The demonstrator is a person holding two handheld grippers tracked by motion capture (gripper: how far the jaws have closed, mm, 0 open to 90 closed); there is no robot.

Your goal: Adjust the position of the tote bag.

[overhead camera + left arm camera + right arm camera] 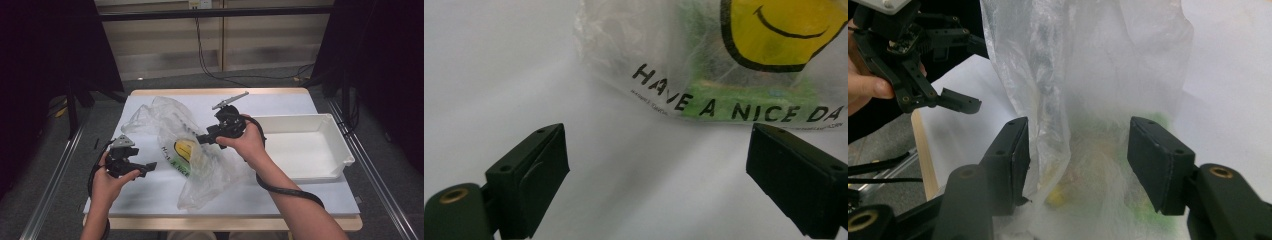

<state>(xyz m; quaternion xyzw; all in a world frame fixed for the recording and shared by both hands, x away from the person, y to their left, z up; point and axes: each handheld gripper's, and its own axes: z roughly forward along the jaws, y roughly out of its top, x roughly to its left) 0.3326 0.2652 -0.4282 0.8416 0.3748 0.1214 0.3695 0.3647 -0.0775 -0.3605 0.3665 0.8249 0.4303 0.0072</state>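
A clear plastic bag (210,160) printed with a yellow smiley (184,148) and "HAVE A NICE DAY" lies crumpled mid-table, with green and yellow contents showing dimly through it. My right gripper (201,139) sits at the bag's upper part, pointing left. In the right gripper view its jaws (1078,155) stand apart with a loose fold of the bag (1083,75) between them, unpressed. My left gripper (149,167) is held just left of the bag, open. In the left gripper view (656,175) nothing lies between its jaws, and the bag's lettering (734,107) is just ahead.
A white rectangular tray (345,145) stands at the table's right side. A white sheet (150,200) covers the wooden tabletop. Cables trail from both grippers; the right one loops by the forearm (285,190). The left gripper (973,75) also appears at the upper left of the right gripper view.
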